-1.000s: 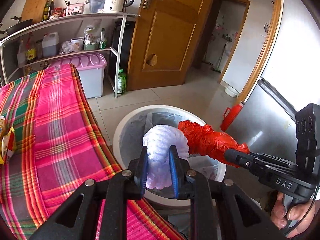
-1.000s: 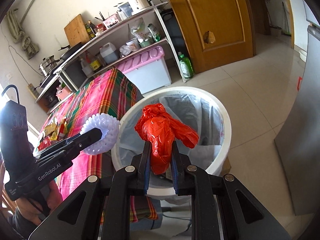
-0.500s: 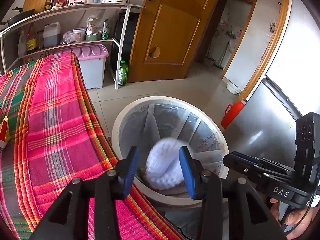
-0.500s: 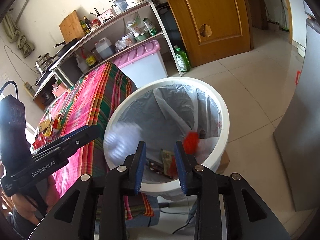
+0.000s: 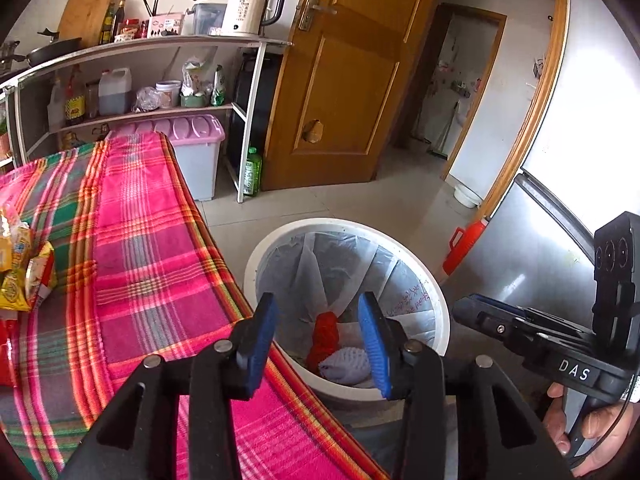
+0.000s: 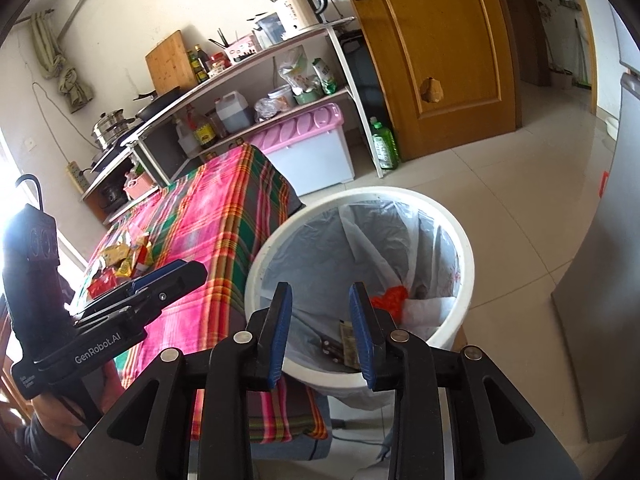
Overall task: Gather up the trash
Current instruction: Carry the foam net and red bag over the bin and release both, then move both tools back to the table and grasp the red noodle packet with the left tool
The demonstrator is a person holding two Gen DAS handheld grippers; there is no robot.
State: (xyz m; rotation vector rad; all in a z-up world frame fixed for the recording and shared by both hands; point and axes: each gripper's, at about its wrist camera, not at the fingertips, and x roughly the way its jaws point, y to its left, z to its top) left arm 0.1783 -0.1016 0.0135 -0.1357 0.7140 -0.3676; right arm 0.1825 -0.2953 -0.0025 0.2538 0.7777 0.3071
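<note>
This is a lived-in home kitchen. A white metal-framed shelf unit [image 5: 160, 46] against the wall carries a cream electric kettle [image 5: 250, 10], a leaning wooden cutting board [image 5: 90, 8], dark sauce bottles [image 5: 110, 20] and a black frying pan [image 5: 52, 50]; its lower shelf holds a translucent plastic oil jug [image 5: 115, 92]. A steel lidded pot [image 6: 110, 128] sits on a stove further along. A table under a pink, green and orange plaid cloth [image 5: 132, 240] stands beside a round white bin with a clear liner [image 5: 436, 292], on a pale tiled floor [image 6: 520, 184] by a brown wooden door [image 5: 352, 76].
</note>
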